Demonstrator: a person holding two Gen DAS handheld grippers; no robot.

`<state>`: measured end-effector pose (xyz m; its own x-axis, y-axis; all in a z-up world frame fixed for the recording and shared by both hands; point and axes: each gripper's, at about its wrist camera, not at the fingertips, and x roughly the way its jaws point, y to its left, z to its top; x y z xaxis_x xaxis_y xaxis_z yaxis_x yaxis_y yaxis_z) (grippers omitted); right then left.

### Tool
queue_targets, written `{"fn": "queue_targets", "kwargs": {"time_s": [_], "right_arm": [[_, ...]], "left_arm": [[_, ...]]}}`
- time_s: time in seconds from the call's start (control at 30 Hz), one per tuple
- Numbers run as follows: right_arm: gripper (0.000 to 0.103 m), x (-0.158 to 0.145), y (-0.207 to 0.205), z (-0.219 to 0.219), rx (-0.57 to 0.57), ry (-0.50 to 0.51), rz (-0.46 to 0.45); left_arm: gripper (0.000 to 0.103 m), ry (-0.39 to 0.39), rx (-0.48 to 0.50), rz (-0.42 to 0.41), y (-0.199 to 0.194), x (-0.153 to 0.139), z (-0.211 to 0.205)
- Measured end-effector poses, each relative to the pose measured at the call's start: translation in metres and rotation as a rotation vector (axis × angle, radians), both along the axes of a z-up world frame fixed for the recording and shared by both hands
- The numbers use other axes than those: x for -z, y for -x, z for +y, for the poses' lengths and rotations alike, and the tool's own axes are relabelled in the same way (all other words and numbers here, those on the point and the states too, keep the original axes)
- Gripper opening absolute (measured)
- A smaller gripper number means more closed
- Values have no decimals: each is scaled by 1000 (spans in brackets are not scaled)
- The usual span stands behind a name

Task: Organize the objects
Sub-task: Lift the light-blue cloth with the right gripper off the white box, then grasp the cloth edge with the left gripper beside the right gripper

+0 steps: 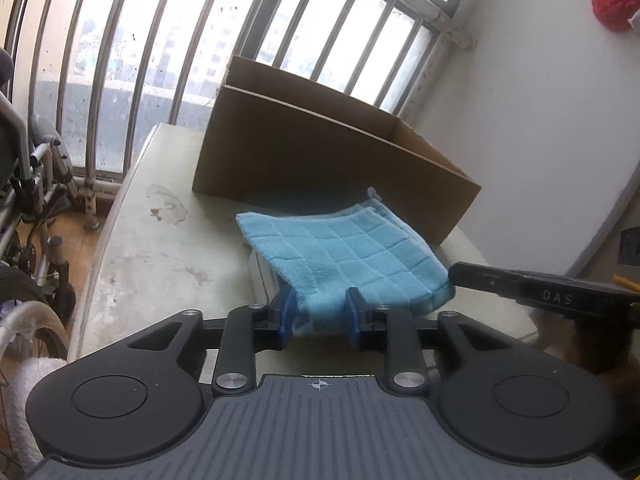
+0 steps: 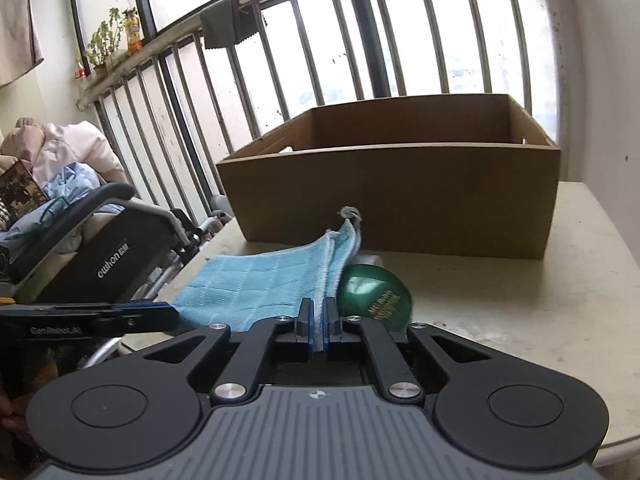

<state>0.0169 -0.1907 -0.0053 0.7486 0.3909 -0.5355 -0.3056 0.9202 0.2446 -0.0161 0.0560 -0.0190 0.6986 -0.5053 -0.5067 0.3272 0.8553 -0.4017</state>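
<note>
Your cardboard box (image 2: 392, 200) stands open-topped at the far edge of the tabletop (image 2: 520, 300), against the window bars. Just in front of it, your blue checked cloth (image 1: 340, 252) is lifted off the tabletop, stretched between both claws, folded, with a tassel at its far corner. A green bottle (image 2: 374, 296) lies under its right side. Your left claw (image 1: 320, 312) grips the cloth's near edge, jaws narrowed on bunched fabric. Your right claw (image 2: 317, 324) pinches its other edge, nearly closed.
</note>
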Motion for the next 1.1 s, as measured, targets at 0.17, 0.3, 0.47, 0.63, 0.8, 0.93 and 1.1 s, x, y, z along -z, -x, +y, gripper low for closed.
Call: {"fn": "queue_targets", "kwargs": {"time_s": [0.17, 0.3, 0.47, 0.63, 0.8, 0.93, 1.1], "right_arm": [[33, -9, -8, -10, -1, -27, -25], [63, -16, -28, -17, -27, -82, -30], [69, -12, -77, -20, -109, -149, 53], [69, 5, -125, -21, -176, -193, 194], [69, 19, -144, -20, -232, -207, 264], [68, 23, -147, -16, -277, -209, 267], [49, 25, -147, -10, -296, -170, 255]], "left_arm": [[51, 86, -10, 21, -12, -1, 15], [57, 95, -32, 36, -30, 1, 18], [70, 119, -3, 108, -67, 12, 16], [70, 172, 32, 200, -98, 24, 18], [70, 185, 66, 242, -113, 32, 14], [67, 184, 81, 260, -119, 36, 10], [56, 193, 87, 250, -123, 37, 9]]}}
